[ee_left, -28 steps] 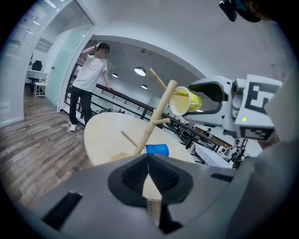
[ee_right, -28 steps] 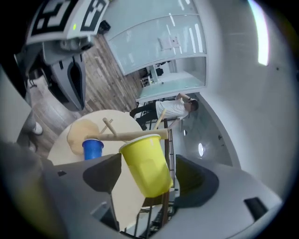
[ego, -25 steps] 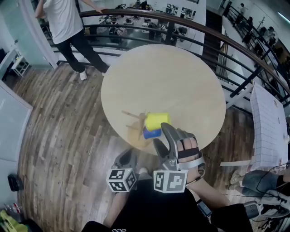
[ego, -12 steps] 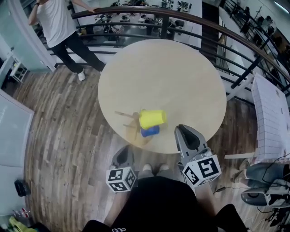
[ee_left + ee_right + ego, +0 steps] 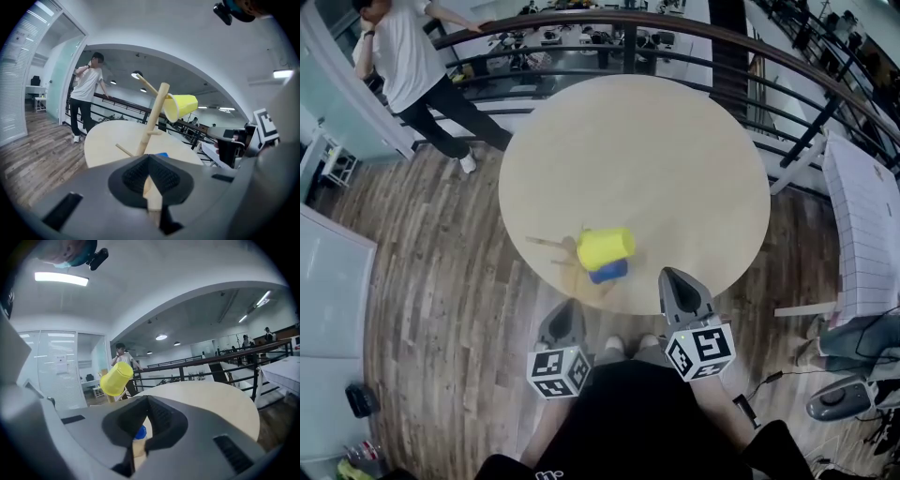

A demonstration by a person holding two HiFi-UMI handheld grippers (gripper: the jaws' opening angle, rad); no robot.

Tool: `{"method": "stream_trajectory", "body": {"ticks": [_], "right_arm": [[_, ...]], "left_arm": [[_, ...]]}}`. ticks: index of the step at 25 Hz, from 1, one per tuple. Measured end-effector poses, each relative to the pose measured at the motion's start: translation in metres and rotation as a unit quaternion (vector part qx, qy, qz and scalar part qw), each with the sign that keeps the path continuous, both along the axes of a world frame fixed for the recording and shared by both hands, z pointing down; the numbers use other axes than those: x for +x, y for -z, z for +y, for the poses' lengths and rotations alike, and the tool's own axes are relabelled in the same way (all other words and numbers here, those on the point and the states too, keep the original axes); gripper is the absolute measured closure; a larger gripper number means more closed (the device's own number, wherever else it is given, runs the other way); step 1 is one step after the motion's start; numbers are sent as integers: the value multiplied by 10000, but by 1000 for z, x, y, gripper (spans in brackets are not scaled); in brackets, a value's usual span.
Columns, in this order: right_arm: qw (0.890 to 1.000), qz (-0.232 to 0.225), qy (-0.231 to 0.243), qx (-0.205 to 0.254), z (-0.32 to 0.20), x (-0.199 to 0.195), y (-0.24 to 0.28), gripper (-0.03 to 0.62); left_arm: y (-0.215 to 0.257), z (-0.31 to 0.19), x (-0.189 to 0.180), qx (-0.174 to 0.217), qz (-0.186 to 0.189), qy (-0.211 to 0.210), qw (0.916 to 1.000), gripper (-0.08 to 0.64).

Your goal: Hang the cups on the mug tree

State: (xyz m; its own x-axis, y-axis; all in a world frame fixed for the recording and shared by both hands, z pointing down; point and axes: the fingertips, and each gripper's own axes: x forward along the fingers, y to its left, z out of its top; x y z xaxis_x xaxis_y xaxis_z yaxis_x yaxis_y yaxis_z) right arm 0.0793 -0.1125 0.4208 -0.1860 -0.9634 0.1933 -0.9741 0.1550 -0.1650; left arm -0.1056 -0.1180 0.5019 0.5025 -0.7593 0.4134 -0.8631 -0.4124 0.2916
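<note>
Head view: a round pale wooden surface point(image 5: 656, 159) stands on a brown wooden floor point(image 5: 431, 281). Near its close edge is a thin wooden mug tree point(image 5: 580, 263) with sticks poking out. A yellow plastic cup point(image 5: 605, 247) sits tilted on a high stick, with its open end toward the tree's trunk. A small blue cup point(image 5: 607, 272) is low down, just under the yellow one, by the foot of the tree. I cannot tell if it hangs on a stick or lies on the surface.

The left hand-held gripper point(image 5: 567, 305) is just off the edge of the surface, near the tree. Its jaws are pressed together with nothing in them. The right hand-held gripper point(image 5: 667, 275) is at the edge too, a little to the side of the cups. Its jaws are pressed together and hold nothing. Neither one touches a cup.

Far off, a person in a white shirt point(image 5: 403, 66) stands by a dark railing point(image 5: 675, 23)
</note>
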Motion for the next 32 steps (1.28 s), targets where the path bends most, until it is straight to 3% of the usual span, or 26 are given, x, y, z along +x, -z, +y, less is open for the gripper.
{"method": "stream_trajectory", "body": {"ticks": [17,32], "right_arm": [[9994,224,-1,-258,2,7,-22,584],[9993,213,53,-314,9,6,-25,584]], "left_arm": [[14,1,33,271,-121,-400,9988,548],[16,9,36,288,-117,-414,9987,548]]}}
